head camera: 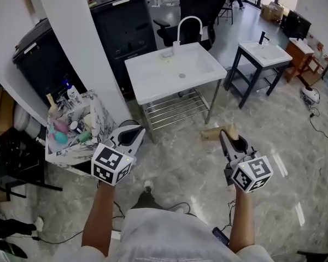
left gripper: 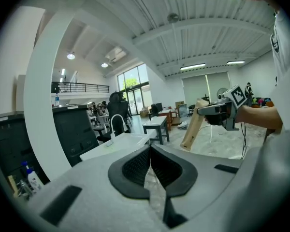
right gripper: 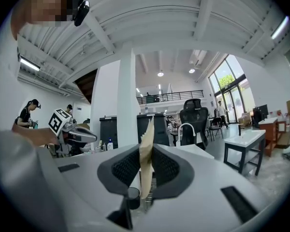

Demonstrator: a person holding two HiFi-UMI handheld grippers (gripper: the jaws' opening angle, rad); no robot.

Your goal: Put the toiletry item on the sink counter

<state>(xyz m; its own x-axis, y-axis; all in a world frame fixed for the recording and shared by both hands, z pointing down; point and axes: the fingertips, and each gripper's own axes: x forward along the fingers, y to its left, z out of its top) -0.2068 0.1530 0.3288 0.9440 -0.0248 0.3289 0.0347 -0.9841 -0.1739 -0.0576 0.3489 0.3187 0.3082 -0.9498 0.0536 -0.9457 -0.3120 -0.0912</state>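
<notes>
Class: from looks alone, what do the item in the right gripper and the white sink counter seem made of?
Held item: pale tan, matte, likely wood or bamboo. Sink counter: glossy white, probably ceramic or resin, on shiny metal legs.

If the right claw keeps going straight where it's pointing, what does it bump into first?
Probably the white sink counter, which sits just ahead and slightly right, though depth is hard to judge. The right claw is shut on a beige tube that sticks out in front, so the tube would touch first.
</notes>
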